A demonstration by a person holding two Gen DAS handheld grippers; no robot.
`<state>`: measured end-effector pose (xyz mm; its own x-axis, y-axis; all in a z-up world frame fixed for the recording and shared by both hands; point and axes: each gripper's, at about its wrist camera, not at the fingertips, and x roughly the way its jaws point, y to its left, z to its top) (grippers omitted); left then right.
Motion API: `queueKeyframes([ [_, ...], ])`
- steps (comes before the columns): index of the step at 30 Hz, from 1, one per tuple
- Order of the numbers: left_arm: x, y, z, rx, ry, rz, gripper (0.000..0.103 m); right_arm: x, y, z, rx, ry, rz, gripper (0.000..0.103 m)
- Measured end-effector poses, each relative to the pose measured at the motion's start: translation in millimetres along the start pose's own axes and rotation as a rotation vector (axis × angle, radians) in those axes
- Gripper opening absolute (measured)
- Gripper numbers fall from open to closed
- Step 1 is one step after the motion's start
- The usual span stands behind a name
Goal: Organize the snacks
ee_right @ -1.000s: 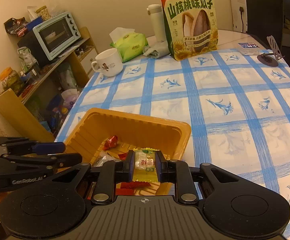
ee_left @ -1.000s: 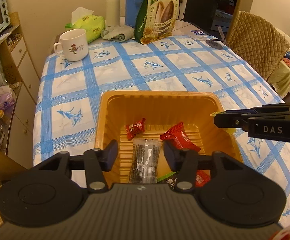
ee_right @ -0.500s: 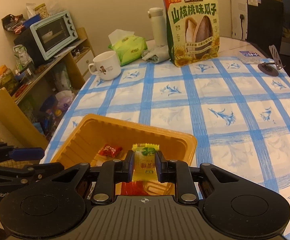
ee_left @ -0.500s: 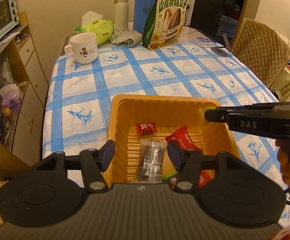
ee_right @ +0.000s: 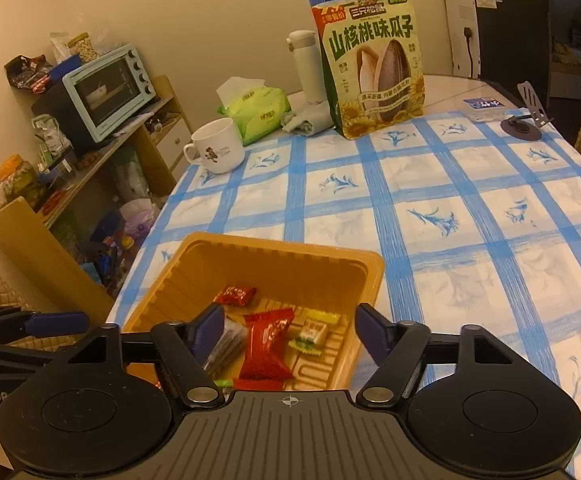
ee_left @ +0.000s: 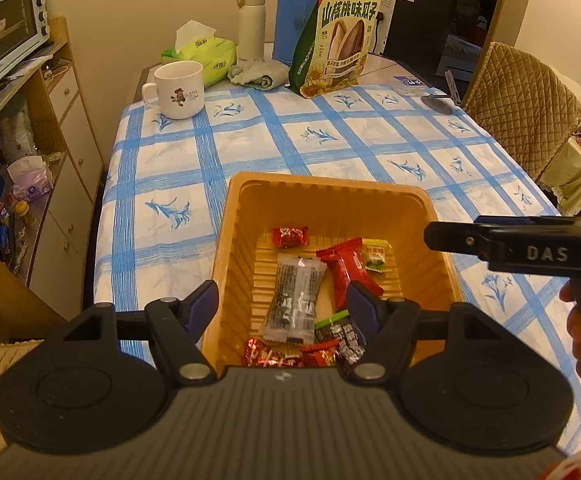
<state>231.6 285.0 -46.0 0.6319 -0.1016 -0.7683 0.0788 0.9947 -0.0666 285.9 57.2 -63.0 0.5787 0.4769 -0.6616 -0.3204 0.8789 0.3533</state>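
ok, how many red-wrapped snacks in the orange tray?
4 visible: small red candy at the far end, long red pack mid-tray, two red foil pieces at the near edge. The left gripper may hide more.

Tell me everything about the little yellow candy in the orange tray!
The little yellow candy is a small wrapped sweet with crimped ends, a pale label and a green picture. It lies flat on the ribbed floor of the orange tray, near the far right side, beside the long red packet. No gripper touches it.
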Motion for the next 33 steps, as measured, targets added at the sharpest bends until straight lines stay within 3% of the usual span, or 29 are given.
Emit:
queueKeyframes([
  [9, -39, -17, -20, -0.012, -0.005, 0.014, 0.069, -59, 6, -28, -0.007, -0.019, 0.006, 0.091],
  [20, -102, -59, -64, -0.044, -0.028, 0.036, 0.069, -130, 4, -70, -0.035, 0.002, 0.034, 0.093],
  [33, -149, -143, -130, -0.063, -0.006, 0.03, 0.069, -208, -27, -137, -0.093, 0.041, -0.005, 0.093],
])
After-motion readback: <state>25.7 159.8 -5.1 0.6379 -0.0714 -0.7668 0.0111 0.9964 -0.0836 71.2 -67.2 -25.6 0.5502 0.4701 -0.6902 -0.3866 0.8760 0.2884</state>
